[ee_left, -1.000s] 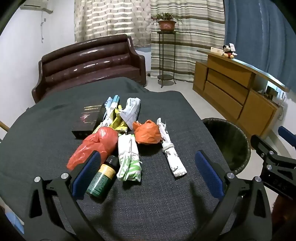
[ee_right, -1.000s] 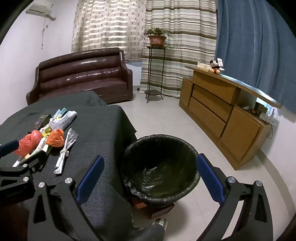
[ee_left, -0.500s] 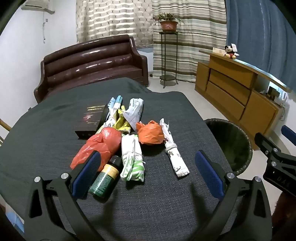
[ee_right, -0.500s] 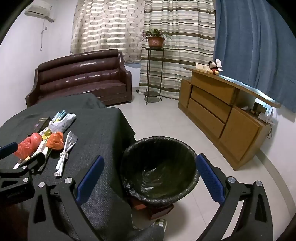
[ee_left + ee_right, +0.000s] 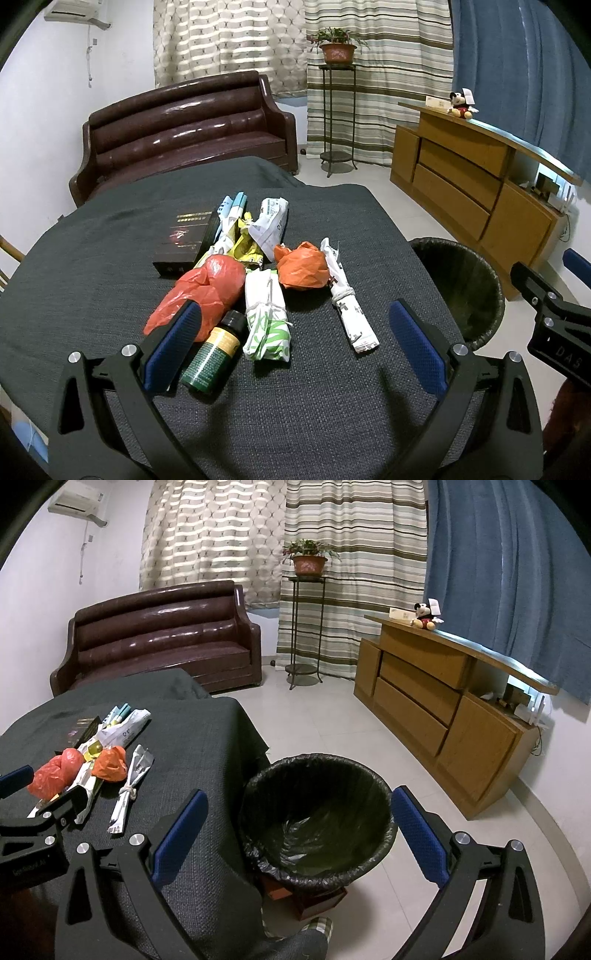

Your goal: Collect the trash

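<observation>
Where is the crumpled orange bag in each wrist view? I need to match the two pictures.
Left wrist: the orange bag sits mid-frame on the table, right of the red bag.
Right wrist: the orange bag is at the left, beyond the left gripper.
Shared landmark: the knotted white wrapper lies right beside it.

A brown leather sofa (image 5: 159,635) stands behind the bench (image 5: 92,236). Right of the sofa, a potted plant (image 5: 309,559) tops a metal stand, then a wooden sideboard (image 5: 436,701) carrying 1 plush toy (image 5: 424,617).
</observation>
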`<action>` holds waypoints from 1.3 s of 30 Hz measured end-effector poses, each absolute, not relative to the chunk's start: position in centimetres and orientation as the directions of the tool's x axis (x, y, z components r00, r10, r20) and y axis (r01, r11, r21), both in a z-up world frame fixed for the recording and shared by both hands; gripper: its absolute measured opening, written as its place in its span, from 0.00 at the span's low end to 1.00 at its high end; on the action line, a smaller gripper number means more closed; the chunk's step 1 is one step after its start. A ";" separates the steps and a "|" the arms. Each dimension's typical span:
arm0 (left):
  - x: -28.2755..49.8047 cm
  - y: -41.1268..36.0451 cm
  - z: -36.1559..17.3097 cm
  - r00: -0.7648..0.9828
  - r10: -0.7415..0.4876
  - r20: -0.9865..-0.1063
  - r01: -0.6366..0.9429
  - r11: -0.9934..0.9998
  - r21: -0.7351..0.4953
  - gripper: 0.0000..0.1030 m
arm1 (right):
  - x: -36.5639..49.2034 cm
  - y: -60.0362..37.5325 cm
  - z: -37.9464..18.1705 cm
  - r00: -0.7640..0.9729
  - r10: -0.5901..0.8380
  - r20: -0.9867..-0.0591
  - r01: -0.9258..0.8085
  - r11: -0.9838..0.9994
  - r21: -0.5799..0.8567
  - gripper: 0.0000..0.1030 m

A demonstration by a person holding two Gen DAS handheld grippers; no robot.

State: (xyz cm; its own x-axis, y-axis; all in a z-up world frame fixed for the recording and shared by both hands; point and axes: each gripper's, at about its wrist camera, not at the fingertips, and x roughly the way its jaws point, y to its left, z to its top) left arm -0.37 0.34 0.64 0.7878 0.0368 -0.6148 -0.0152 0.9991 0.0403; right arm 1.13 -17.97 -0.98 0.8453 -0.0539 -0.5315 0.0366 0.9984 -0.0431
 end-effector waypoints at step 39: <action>-0.6 0.1 0.7 0.790 0.039 -0.611 -0.013 0.999 0.047 0.96 | 1.0 -18.0 -1.0 0.849 -0.052 -0.526 0.040 0.999 -0.035 0.94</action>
